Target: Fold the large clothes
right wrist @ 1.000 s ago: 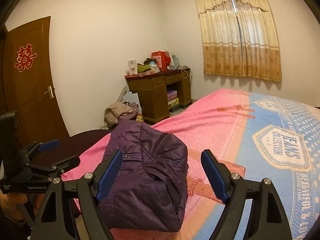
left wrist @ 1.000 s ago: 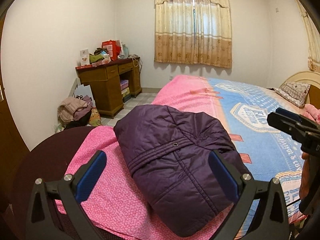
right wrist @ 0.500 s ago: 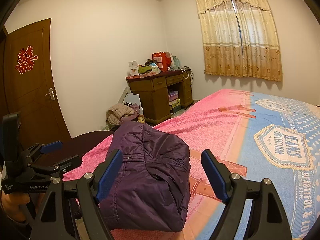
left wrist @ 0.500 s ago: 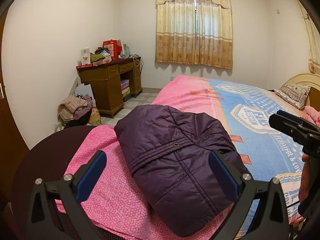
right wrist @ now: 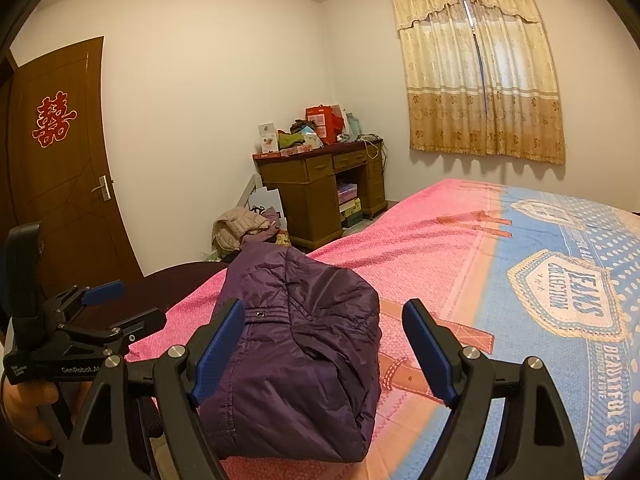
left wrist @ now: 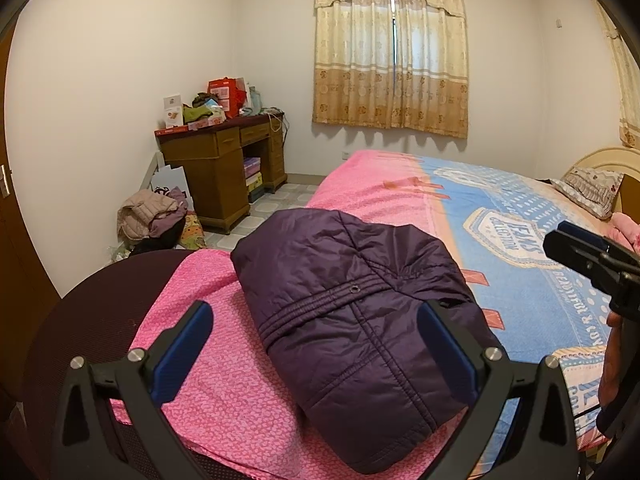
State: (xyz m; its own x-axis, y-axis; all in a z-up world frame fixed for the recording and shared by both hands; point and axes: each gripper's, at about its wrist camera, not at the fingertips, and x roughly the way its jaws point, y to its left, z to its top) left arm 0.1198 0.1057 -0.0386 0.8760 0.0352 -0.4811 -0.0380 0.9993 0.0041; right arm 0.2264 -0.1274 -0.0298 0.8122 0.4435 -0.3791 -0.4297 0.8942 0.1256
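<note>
A bed [left wrist: 400,184] fills the room, its woven cover split into a pink speckled band and a blue dotted field printed with a crest reading "JEANS COLLECTION" [right wrist: 568,292] and the words "BEAUTIFUL & LOVE". At the near corner of the bed, on the pink band, lies a dark purple quilted jacket [left wrist: 356,308], folded into a plump, rounded bundle with a glossy, crinkled shell, stitched panels and a small metal snap. Against the far wall a brown wooden bench [right wrist: 320,188] carries red boxes and clutter, beside gold patterned curtains [right wrist: 480,72]. A brown door [right wrist: 60,160] bears a red double-happiness character. The left gripper [left wrist: 316,344] and the right gripper [right wrist: 324,348], black frames with blue pads, each hang spread wide above the bundle, holding nothing. The left gripper's body reads "GenRobot.AI" in the right wrist view.
</note>
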